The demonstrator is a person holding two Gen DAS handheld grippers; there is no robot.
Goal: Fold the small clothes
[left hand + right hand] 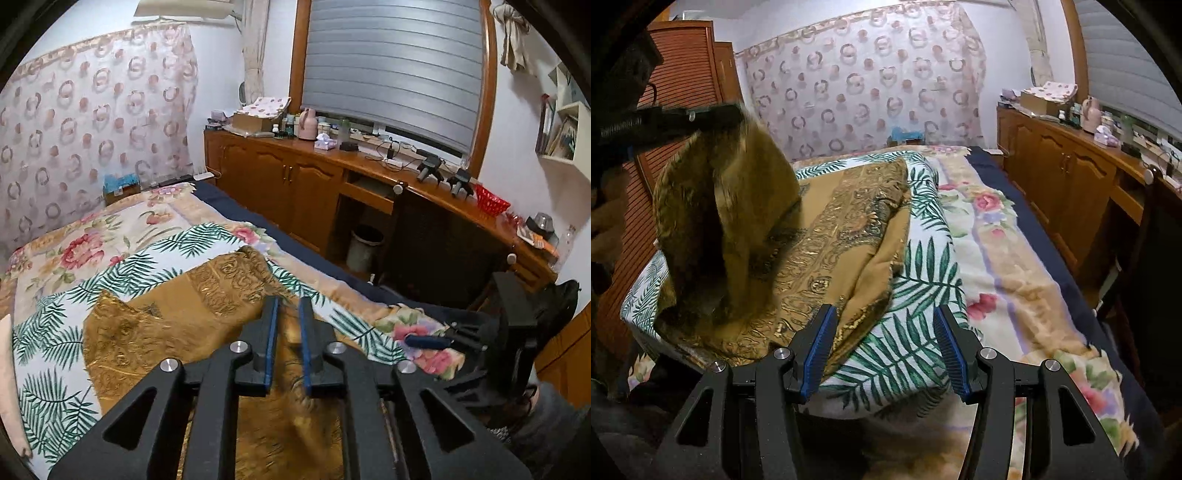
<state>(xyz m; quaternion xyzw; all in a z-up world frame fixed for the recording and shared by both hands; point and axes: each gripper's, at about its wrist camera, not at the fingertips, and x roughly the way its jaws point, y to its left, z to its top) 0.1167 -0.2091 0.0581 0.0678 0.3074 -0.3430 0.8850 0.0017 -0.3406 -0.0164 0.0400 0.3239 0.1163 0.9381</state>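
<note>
Left tongs (289, 306) stand narrowly apart, gripping nothing; right tongs (884, 314) gape empty. The lifted cloth (727, 206) could flop and spoil the fold.

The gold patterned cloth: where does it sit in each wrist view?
Left wrist: gold patterned cloth lies lower centre, under and ahead of the left gripper.
Right wrist: it fills centre-left, one part lifted at left.
Shared landmark: palm-leaf sheet beneath it.
</note>
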